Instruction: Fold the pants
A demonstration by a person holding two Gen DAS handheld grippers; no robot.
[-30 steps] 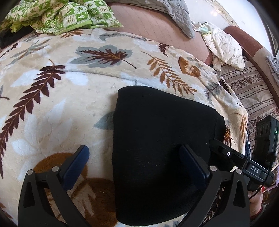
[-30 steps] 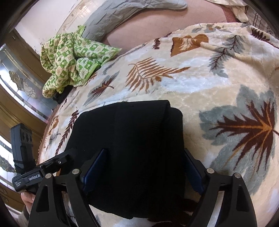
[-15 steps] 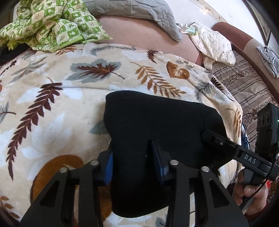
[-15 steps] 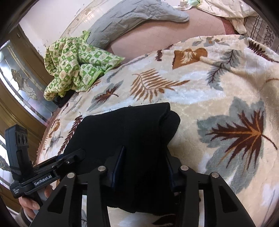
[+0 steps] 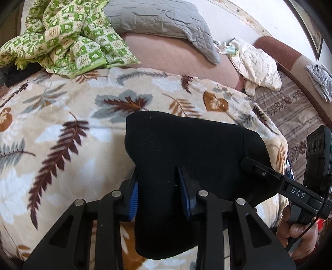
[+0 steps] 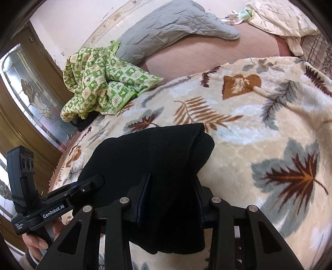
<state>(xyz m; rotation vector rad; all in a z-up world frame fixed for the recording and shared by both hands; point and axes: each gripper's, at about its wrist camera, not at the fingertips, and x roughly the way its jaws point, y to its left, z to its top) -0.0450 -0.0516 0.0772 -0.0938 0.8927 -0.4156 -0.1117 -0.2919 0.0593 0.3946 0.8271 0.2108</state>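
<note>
Pants now clamped in both grippers' jaws, which stood apart a second ago.

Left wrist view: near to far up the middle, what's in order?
left gripper shut on the black pants → leaf-print blanket → pink sheet → grey quilted pillow
</note>
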